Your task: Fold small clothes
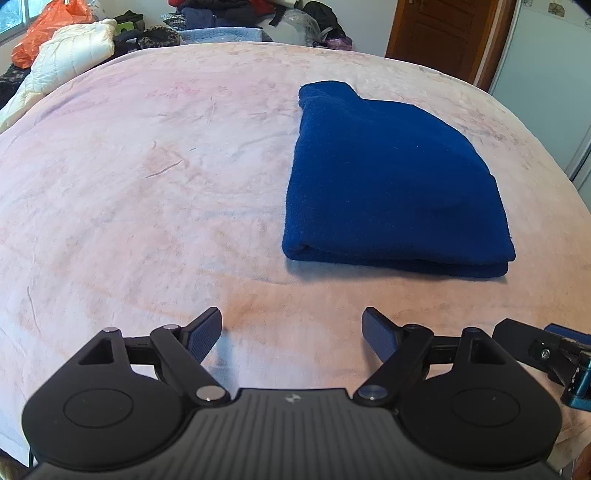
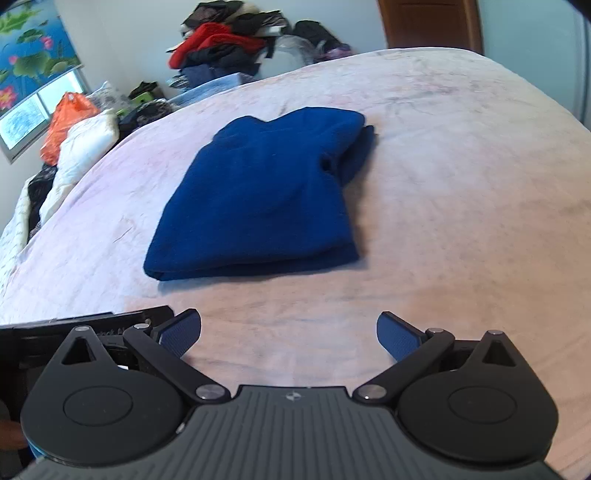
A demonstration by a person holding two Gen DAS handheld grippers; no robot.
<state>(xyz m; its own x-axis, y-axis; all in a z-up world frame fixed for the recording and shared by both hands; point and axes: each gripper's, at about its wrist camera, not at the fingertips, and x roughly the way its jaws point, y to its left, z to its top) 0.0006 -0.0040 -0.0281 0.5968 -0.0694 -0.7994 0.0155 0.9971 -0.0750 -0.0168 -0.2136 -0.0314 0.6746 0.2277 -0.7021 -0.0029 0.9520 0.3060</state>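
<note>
A dark blue fleece garment (image 1: 391, 177) lies folded flat on the pink bedspread (image 1: 147, 184), right of centre in the left wrist view and centre-left in the right wrist view (image 2: 258, 199). Its near edge shows stacked layers. My left gripper (image 1: 291, 328) is open and empty, held back from the garment's near edge, to its lower left. My right gripper (image 2: 288, 332) is open and empty, also held back from the near edge. The right gripper's body shows at the right edge of the left wrist view (image 1: 546, 350).
A white quilted jacket (image 1: 70, 59) and an orange plastic bag (image 1: 48, 26) lie at the bed's far left. A pile of dark and red clothes (image 2: 221, 40) sits behind the bed. A brown wooden door (image 1: 443, 33) stands at the far right.
</note>
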